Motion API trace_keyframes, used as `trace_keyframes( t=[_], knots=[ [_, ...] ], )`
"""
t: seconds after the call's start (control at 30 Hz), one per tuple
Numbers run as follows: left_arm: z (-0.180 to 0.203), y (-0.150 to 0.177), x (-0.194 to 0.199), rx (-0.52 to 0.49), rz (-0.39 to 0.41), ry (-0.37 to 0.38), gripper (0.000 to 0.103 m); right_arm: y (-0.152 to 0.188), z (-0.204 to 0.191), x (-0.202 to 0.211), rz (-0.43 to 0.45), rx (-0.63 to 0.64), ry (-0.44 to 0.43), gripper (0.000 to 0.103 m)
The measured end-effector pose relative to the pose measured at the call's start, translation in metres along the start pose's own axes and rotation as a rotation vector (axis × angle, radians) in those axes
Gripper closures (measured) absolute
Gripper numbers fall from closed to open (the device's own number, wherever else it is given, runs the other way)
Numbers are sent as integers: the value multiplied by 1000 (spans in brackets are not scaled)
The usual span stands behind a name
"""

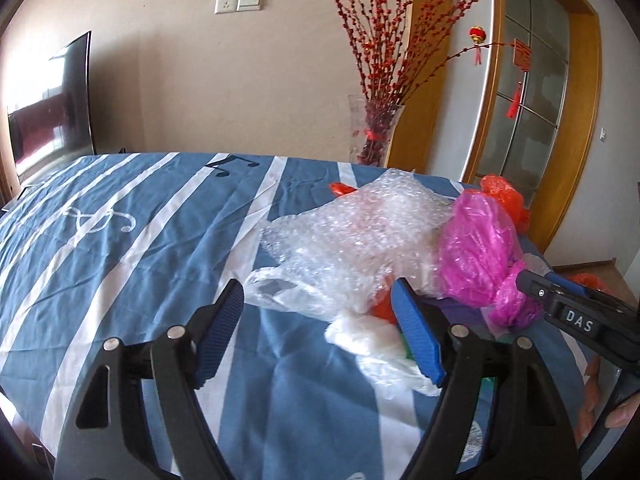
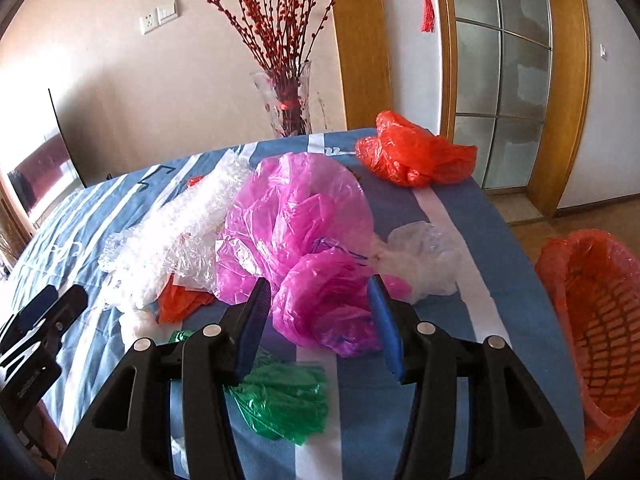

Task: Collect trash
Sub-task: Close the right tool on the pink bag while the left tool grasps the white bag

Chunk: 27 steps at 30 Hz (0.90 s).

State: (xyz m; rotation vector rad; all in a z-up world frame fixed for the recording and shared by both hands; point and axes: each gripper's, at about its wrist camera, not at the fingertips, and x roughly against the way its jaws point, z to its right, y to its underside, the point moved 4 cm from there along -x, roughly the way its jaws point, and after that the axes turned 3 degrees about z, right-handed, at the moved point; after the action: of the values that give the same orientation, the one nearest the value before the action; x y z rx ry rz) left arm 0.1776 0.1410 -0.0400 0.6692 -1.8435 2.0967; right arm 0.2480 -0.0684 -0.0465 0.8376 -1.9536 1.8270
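Note:
Crumpled plastic lies on the blue striped tablecloth (image 1: 120, 260). My left gripper (image 1: 318, 290) is open, low over the cloth, its fingers either side of the near edge of a bubble wrap sheet (image 1: 352, 232) and a white bag (image 1: 360, 336). My right gripper (image 2: 320, 284) is open around the near lump of a pink bag (image 2: 296, 216), and its pads do not press on it. A green bag (image 2: 280, 396) lies under that gripper. An orange-red bag (image 2: 412, 152) sits at the far edge, a clear bag (image 2: 424, 256) to the right of the pink one.
An orange basket (image 2: 596, 320) lined with red plastic stands on the floor off the table's right edge. A glass vase (image 1: 372, 132) of red branches rises behind the far edge. A television (image 1: 52, 100) stands at the far left, a glass door (image 2: 500, 80) at the right.

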Motion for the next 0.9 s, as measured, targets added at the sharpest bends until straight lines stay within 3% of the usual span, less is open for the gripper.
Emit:
trace_keyframes(
  t=[0.2, 0.47, 0.63, 0.9],
  knots=[
    [-10, 4, -4, 20, -13, 2, 28, 4, -7, -11, -23, 17, 29, 54],
    [-11, 7, -6, 24, -23, 11, 28, 7, -7, -10, -21, 37, 40, 77],
    [-5, 9, -9, 17, -44, 27, 28, 6, -5, -5, -9, 41, 39, 86],
    [7, 19, -18, 1, -111, 56, 28, 2, 14, 15, 30, -4, 28, 89]
  ],
)
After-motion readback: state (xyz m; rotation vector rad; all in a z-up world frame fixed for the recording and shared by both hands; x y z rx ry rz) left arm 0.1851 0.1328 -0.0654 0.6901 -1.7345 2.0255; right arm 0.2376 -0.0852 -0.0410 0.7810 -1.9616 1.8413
